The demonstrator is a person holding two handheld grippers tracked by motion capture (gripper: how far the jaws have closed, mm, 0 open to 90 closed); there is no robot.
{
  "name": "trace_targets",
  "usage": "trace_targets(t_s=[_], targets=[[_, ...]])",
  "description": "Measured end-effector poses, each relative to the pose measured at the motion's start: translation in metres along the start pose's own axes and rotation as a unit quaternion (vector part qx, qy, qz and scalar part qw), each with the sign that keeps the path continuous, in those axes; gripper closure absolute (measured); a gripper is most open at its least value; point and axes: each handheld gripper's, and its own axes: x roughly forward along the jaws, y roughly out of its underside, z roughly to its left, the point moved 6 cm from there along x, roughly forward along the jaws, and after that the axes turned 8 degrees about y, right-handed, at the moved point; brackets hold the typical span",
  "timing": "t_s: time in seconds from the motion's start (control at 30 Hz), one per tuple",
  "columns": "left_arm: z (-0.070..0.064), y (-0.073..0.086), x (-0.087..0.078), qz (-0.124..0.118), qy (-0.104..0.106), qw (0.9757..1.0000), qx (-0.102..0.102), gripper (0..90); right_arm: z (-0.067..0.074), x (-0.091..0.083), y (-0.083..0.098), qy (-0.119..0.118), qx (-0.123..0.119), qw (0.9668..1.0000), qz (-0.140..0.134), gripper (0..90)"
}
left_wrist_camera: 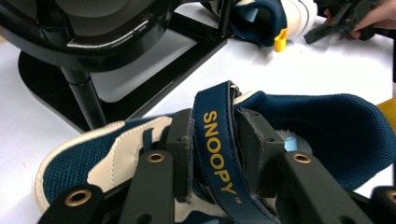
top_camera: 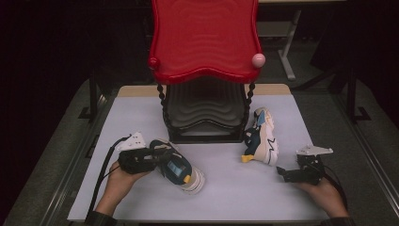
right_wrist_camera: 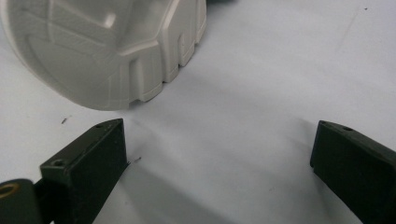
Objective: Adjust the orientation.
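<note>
While pinched only by its navy "SNOOPY" strap [left_wrist_camera: 217, 154] between the pads of the left hand-held gripper [top_camera: 157, 157], near the desk's [top_camera: 226, 197] front left, could swing or slip the near shoe [top_camera: 181, 169] free, that hold looking slight. Further right, beside the rack [top_camera: 204, 117], may tip the second shoe [top_camera: 259, 136], lying sole-outward. Rightmost, with the right hand-held gripper [top_camera: 282, 172] spread and empty, offers no support.
</note>
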Motion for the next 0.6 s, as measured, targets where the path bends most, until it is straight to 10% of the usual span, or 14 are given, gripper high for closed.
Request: trace_targets(t_s=[0.3,0.6], targets=[[0.005,-0.010,0.012,-0.004,-0.008,1.0000,0.004,66.4,0.000,0.000,0.000,0.000,0.000,1.0000,0.000,3.1],[-0.039,-0.028,0.013,-0.022,0.052,0.9982,0.022,61.5,0.000,0.000,0.000,0.000,0.000,1.0000,0.000,3.1]])
